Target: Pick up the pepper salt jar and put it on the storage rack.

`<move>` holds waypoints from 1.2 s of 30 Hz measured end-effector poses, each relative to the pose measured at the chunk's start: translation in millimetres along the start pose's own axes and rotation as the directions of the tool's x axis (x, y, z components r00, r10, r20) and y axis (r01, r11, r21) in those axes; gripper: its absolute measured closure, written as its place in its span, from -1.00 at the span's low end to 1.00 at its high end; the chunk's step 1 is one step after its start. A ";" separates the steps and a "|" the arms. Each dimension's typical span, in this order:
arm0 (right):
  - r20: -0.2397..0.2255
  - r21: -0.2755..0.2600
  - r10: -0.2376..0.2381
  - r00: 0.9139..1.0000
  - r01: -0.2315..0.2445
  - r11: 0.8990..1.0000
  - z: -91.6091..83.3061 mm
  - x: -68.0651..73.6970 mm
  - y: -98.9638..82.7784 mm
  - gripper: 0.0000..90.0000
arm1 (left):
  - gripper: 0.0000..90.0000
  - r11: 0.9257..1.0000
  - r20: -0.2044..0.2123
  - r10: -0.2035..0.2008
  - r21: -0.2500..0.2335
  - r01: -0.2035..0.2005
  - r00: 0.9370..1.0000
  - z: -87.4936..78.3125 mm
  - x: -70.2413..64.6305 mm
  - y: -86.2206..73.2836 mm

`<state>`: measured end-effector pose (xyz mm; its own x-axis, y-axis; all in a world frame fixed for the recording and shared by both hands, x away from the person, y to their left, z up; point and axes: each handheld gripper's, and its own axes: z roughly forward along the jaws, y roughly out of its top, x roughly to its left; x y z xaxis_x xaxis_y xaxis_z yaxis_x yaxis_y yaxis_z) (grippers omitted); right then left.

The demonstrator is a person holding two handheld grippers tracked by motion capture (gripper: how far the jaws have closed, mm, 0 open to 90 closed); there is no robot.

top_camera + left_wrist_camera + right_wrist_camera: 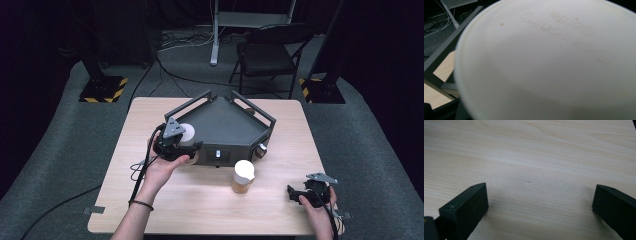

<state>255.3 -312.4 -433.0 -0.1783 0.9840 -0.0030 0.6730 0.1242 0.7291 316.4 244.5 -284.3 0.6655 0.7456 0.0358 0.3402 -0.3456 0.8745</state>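
My left gripper (186,146) is shut on a white-lidded jar (188,133) and holds it off the table at the left front corner of a dark grey railed tray (225,122). The jar's white lid (549,62) sits right against the camera in the left gripper view, blurred, with faint raised lettering. A second jar (243,176), white lid over an amber body, stands on the table in front of the tray. My right gripper (296,194) rests low over the table's front right corner. Its jaws are open, with bare wood between them (540,202).
The tray has a knob (261,150) and a small switch (218,155) on its front face. A rail of the tray (446,50) passes left of the lid. A folding chair (267,52) and stand bases sit on the floor beyond the wooden table (200,200).
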 end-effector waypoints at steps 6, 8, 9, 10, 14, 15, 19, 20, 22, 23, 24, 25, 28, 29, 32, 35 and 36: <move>-0.001 0.000 -0.001 1.000 0.001 1.000 0.3 0.0 0.3 -1.00 | -0.24 1.000 -0.008 0.001 -0.004 -0.001 1.000 1.4 3.4 12.4; -0.001 0.000 -0.001 1.000 0.001 1.000 0.3 0.0 0.3 -1.00 | -0.24 1.000 -0.012 -0.003 -0.002 0.002 1.000 3.5 5.1 17.1; -0.001 0.000 -0.001 1.000 0.001 1.000 0.3 0.0 0.3 -1.00 | -0.24 1.000 -0.016 0.000 0.001 0.000 1.000 4.5 5.8 19.9; -0.001 0.000 -0.001 1.000 0.001 1.000 0.3 0.0 0.3 -1.00 | -0.23 1.000 -0.020 -0.004 -0.002 0.004 1.000 5.8 6.3 22.4; -0.001 0.000 -0.001 1.000 0.001 1.000 0.3 0.0 0.3 -1.00 | -0.23 1.000 -0.031 -0.012 -0.003 0.012 0.999 12.2 9.4 31.9; -0.001 0.000 -0.001 1.000 0.001 1.000 0.3 0.0 0.3 -1.00 | -0.23 1.000 -0.038 -0.010 -0.003 0.010 0.999 13.9 9.3 33.5; -0.002 0.000 -0.001 1.000 0.001 1.000 0.3 0.0 0.3 -1.00 | -0.23 1.000 -0.053 -0.016 0.001 0.016 0.998 22.8 10.7 38.3; -0.002 0.000 -0.001 1.000 0.001 1.000 0.3 -0.1 0.4 -1.00 | -0.23 1.000 -0.055 -0.022 0.000 0.022 0.998 25.3 11.5 38.8; -0.002 0.000 -0.002 1.000 0.002 1.000 0.3 -0.2 0.4 -1.00 | -0.23 1.000 -0.058 -0.030 0.000 0.030 0.998 30.1 12.7 40.1; -0.003 0.000 -0.002 1.000 0.002 1.000 0.4 -0.2 0.4 -1.00 | -0.23 1.000 -0.060 -0.029 0.001 0.029 0.998 32.5 13.2 41.0; -0.003 0.000 -0.002 1.000 0.002 1.000 0.4 -0.2 0.3 -1.00 | -0.23 1.000 -0.065 -0.029 0.003 0.029 0.998 35.1 13.2 42.1; -0.003 0.000 -0.002 1.000 0.002 1.000 0.4 -0.2 0.4 -1.00 | -0.23 1.000 -0.067 -0.026 0.007 0.026 0.997 37.6 13.7 43.8; -0.003 0.000 -0.002 1.000 0.002 1.000 0.4 -0.2 0.4 -1.00 | -0.23 0.999 -0.075 -0.026 0.020 0.028 0.997 45.2 15.5 49.1; -0.003 0.000 -0.003 1.000 0.003 1.000 0.4 -0.2 0.3 -1.00 | -0.23 0.999 -0.077 -0.029 0.020 0.030 0.997 47.6 15.8 50.0; -0.004 0.000 -0.004 1.000 0.004 1.000 0.4 -0.4 0.4 -1.00 | -0.23 0.999 -0.075 -0.040 0.025 0.042 0.996 55.1 18.2 52.8; -0.004 0.000 -0.004 1.000 0.004 1.000 0.4 -0.3 0.4 -1.00 | -0.23 0.998 -0.077 -0.049 0.027 0.051 0.996 60.6 19.1 53.5; -0.004 0.000 -0.004 1.000 0.004 1.000 0.4 -0.4 0.4 -1.00 | -0.23 0.997 -0.075 -0.058 0.037 0.061 0.995 66.2 20.0 54.7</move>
<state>256.0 -312.6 -433.0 -0.1836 0.9830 -0.0030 0.6725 0.1278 0.7290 392.3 202.7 -267.7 0.5929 0.8050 0.0214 0.4044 -0.3205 0.8566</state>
